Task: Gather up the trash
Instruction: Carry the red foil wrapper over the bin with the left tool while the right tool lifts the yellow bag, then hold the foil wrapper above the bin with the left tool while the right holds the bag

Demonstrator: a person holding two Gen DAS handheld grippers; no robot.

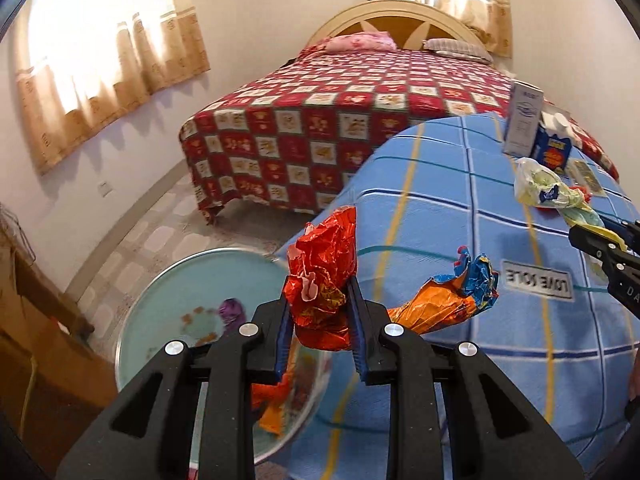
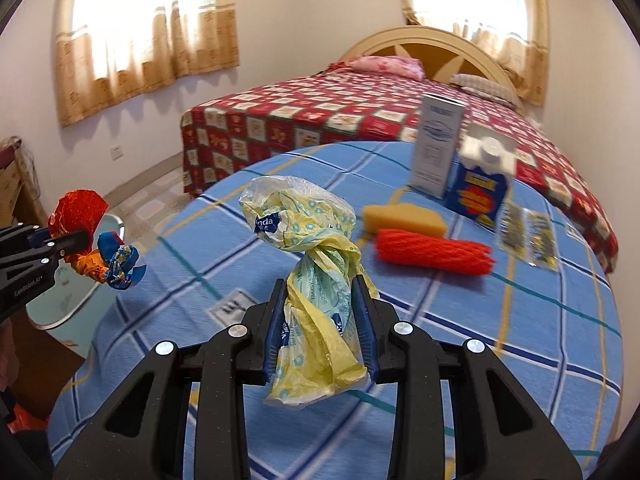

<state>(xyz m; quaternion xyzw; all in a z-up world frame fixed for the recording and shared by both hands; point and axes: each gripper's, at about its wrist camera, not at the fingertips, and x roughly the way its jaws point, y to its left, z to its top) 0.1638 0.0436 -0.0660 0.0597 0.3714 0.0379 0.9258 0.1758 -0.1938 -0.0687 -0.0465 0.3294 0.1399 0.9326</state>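
The left gripper (image 1: 320,320) is clamped on a crumpled red and orange foil wrapper (image 1: 322,276), held above the edge of the blue checked table (image 1: 500,380) and the light blue bin (image 1: 168,300). The right gripper (image 2: 322,324) is clamped on a twisted yellow plastic bag (image 2: 312,264) over the table. Both items look light, soft and slippery; the bunched middle appears the securest hold.
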